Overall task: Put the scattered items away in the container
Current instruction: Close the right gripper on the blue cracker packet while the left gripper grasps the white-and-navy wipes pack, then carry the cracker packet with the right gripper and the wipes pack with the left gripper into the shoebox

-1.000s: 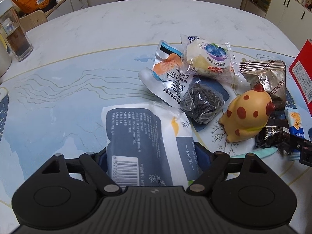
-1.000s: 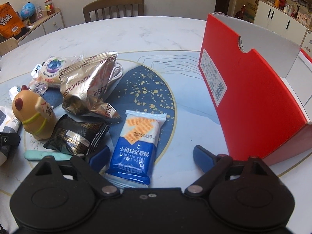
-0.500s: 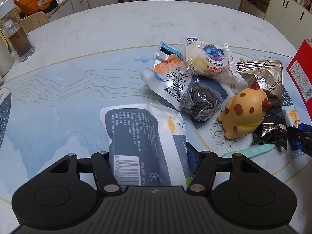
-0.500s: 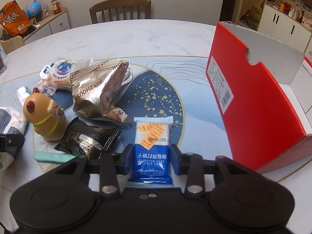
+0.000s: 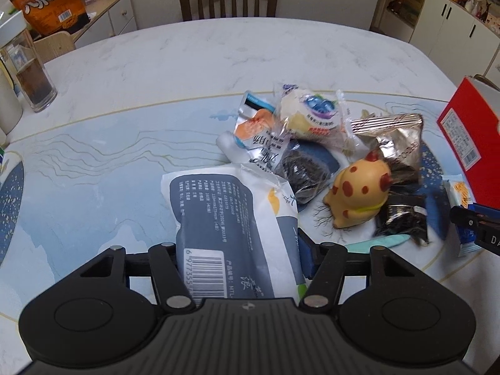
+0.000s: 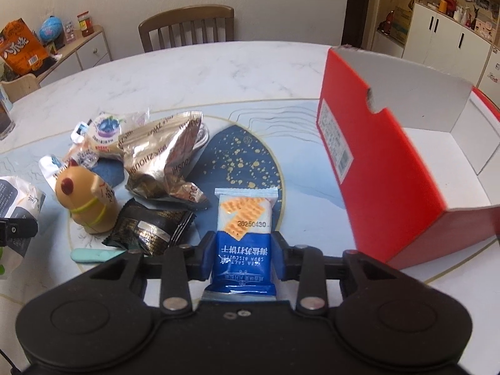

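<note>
Gripping a biscuit pack [image 6: 244, 237], the right gripper [image 6: 243, 256] has its jaws closed on the pack's sides, left of the red box [image 6: 387, 168]. Left gripper [image 5: 239, 253] is clamped on a tissue pack [image 5: 225, 218] at the pile's near-left edge. Risk: soft wrappers may slip or crush; the box's near wall may catch a pack carried low.

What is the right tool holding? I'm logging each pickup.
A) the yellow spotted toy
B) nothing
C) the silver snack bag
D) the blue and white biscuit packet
D: in the right wrist view the right tool has its blue pads pressed against both sides of the biscuit packet, while the toy and the silver bag lie untouched on the table.
</note>
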`<state>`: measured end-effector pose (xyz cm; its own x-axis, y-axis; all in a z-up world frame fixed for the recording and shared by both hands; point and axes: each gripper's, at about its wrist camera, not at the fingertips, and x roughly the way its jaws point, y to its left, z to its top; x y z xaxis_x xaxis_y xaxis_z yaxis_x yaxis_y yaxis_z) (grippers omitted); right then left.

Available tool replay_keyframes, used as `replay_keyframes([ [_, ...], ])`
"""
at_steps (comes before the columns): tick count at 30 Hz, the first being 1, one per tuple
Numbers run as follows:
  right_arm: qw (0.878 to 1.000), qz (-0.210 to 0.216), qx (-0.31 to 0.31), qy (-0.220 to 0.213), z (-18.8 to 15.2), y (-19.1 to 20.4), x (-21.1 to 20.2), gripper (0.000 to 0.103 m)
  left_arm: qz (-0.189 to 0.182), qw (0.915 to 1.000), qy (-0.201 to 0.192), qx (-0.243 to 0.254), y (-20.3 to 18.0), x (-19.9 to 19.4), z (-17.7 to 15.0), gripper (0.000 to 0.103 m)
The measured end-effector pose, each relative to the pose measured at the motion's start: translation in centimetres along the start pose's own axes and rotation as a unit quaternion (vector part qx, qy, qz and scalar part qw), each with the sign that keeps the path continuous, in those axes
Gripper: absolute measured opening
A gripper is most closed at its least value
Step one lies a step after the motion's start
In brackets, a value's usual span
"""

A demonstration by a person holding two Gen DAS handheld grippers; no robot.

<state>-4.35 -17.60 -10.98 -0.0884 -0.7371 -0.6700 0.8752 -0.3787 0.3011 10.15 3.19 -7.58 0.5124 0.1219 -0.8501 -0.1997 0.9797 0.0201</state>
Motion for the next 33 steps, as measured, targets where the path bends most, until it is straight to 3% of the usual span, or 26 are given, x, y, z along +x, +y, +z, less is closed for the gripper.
replay_keyframes([
  [17, 0.998, -0.005, 0.039, -0.040, 1.6, -1.9, -7.1, 0.035, -0.063, 0.9951, -0.030, 0.070, -4.6, -5.6, 2.7, 0.060],
  [33, 0.994, -0.031, 0.081, -0.073, 2.9, -6.6, -10.8, 0.035, -0.137, 0.9772, -0.062, 0.150, -12.3, -8.6, 6.0, 0.060],
])
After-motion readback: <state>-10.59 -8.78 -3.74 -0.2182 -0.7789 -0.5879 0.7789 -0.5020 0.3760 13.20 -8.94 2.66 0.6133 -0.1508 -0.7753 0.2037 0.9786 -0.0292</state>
